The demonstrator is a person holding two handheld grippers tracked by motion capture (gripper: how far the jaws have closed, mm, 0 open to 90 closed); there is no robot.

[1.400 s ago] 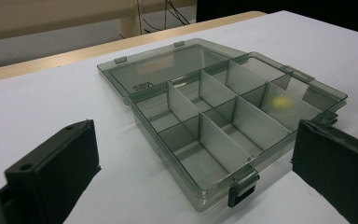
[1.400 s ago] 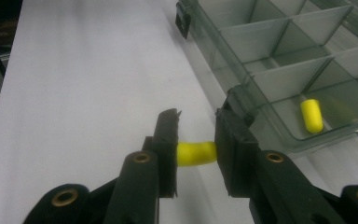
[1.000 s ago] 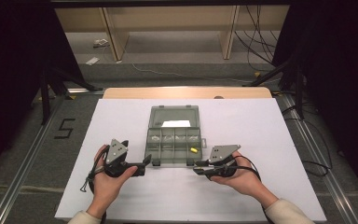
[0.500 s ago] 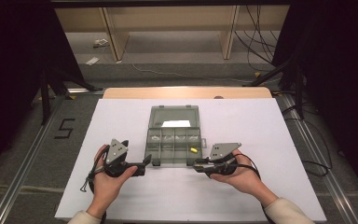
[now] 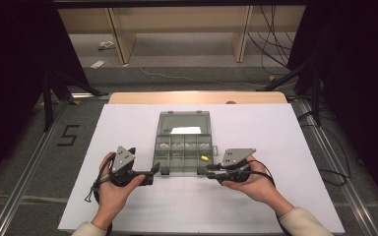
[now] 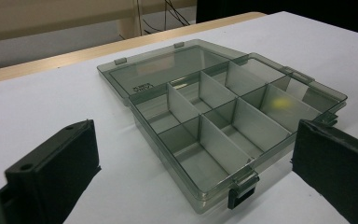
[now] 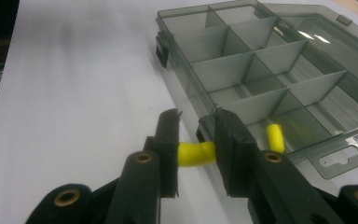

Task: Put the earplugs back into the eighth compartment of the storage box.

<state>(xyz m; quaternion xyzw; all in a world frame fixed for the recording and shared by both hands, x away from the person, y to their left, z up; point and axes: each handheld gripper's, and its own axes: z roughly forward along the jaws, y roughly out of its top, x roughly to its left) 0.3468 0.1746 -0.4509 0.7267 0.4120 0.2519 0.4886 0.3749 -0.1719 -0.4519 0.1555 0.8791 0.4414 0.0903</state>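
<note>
High view: open compartment box centred on white sheet, flanked by left gripper and right gripper at near corners.

Left gripper view: jaws spread wide, nothing held; probably kept ready to steady box.

Right gripper view: yellow piece pinched between jaws, beside box wall, for dropping in; second yellow piece already in corner compartment.

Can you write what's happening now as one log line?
right gripper: shut on small yellow tube | left gripper: open | clear grey plastic compartment box: lid open, another yellow piece inside
</note>
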